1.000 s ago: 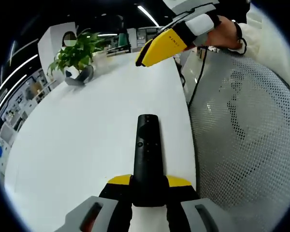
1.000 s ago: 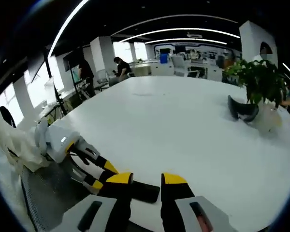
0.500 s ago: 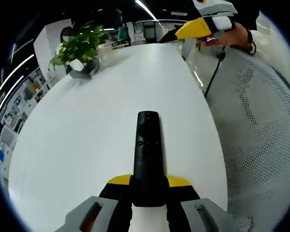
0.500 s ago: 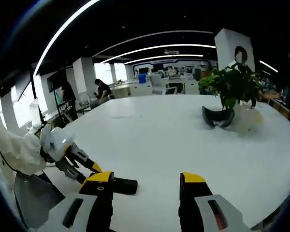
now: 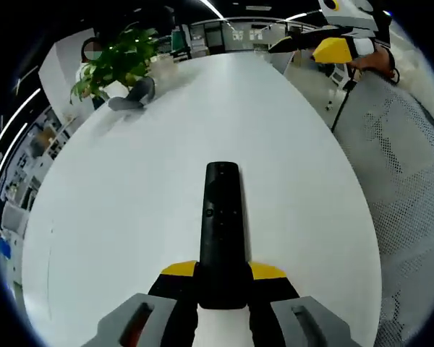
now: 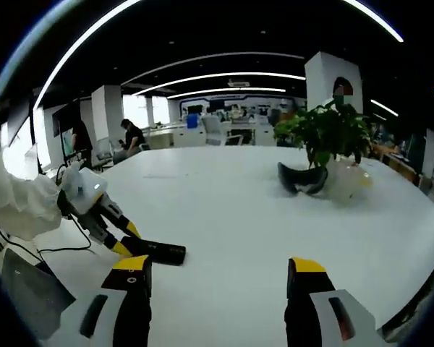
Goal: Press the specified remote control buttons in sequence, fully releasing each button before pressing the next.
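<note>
Currently left gripper clamps near end of black remote control, remote lying lengthwise over white table. Right gripper jaws spread wide, nothing between. Potted plant on table's far side, beside dark headset-like object.

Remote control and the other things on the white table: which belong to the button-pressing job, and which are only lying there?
Job: remote control, left gripper shut on it, right gripper open.
Lying about: potted plant, dark headset.
</note>
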